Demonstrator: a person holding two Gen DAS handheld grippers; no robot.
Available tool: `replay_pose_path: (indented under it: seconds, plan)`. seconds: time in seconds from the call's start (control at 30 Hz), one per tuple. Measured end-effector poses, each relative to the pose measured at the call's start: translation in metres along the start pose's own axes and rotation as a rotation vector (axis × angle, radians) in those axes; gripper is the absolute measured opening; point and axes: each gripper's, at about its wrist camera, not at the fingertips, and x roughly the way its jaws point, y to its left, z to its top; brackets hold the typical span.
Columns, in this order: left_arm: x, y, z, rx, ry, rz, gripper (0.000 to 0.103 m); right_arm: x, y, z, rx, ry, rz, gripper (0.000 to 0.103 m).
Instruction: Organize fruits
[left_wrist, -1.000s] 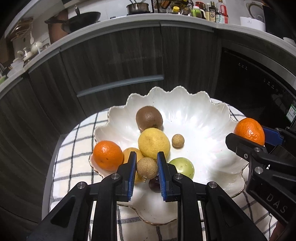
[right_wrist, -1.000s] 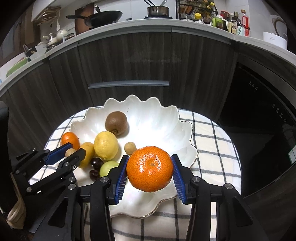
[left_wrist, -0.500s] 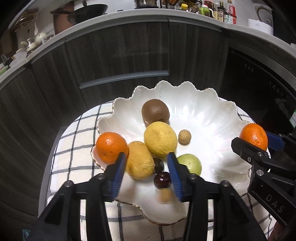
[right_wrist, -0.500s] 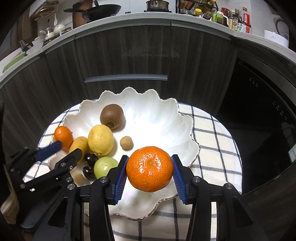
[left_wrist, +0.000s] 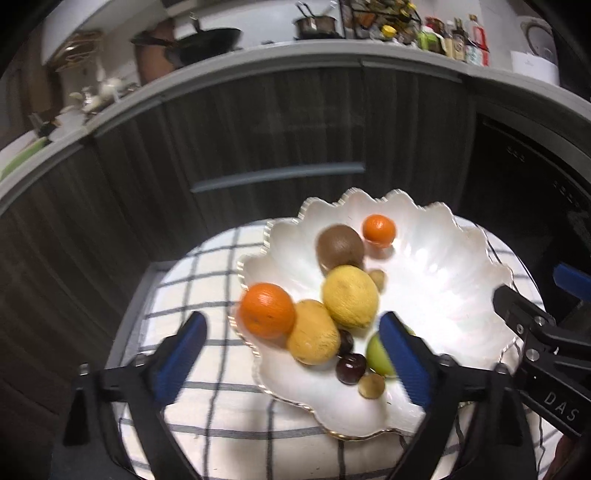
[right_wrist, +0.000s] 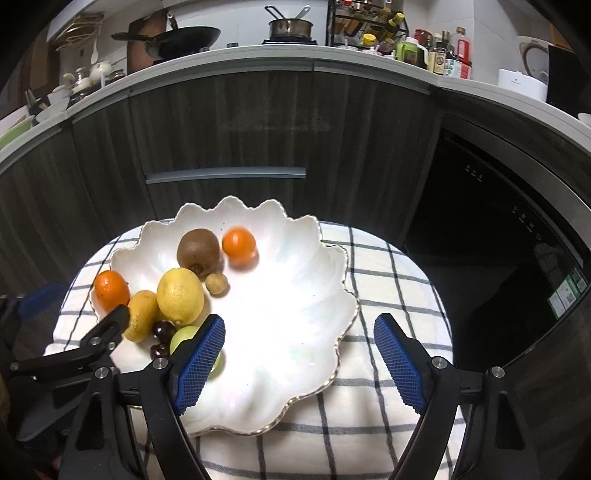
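Note:
A white scalloped bowl (left_wrist: 443, 280) (right_wrist: 295, 325) holds a kiwi (left_wrist: 339, 246), a lemon (left_wrist: 350, 297), a yellow mango (left_wrist: 313, 331), a green fruit (left_wrist: 376, 356), dark cherries (left_wrist: 351, 367), two small brown longans (left_wrist: 371, 384) and two oranges. One orange (left_wrist: 267, 310) sits at the left rim, the other (left_wrist: 378, 229) (right_wrist: 239, 242) lies beside the kiwi. My left gripper (left_wrist: 291, 363) is open and empty over the bowl's near left. My right gripper (right_wrist: 299, 360) is open and empty over the bowl's near right rim.
The bowl stands on a checked cloth (right_wrist: 388, 295) over a small round table. Dark kitchen cabinets (right_wrist: 229, 125) curve behind it, and a dark appliance front (right_wrist: 498, 229) is at the right. The counter above carries pans and bottles.
My right gripper opened and the orange it held now lies in the bowl beside the kiwi. My left gripper released the longan into the bowl, opened wider and drew back to the left.

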Motion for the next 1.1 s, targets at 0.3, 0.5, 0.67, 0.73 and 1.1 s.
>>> replay_pose_path:
  seconds: [0.3, 0.5, 0.67, 0.73, 1.1]
  plan:
    - [-0.026, 0.011, 0.002, -0.033, -0.020, 0.020, 0.103, -0.024, -0.001, 0.000, 0.021, -0.006, 0.006, 0.088]
    - [-0.042, 0.015, -0.006, -0.037, -0.019, 0.036, 0.103, -0.035, 0.000, -0.004, 0.018, 0.002, -0.008, 0.088]
    - [-0.057, 0.020, -0.013, -0.050, -0.019, 0.040, 0.103, -0.048, -0.001, -0.011, 0.024, 0.001, -0.007, 0.088]
    - [-0.062, 0.022, -0.016, -0.054, -0.019, 0.039, 0.103, -0.054, -0.001, -0.013, 0.027, -0.002, -0.005, 0.088]
    - [-0.097, 0.030, -0.030, -0.079, -0.022, 0.058, 0.103, -0.090, -0.002, -0.028, 0.038, -0.032, -0.016, 0.088]
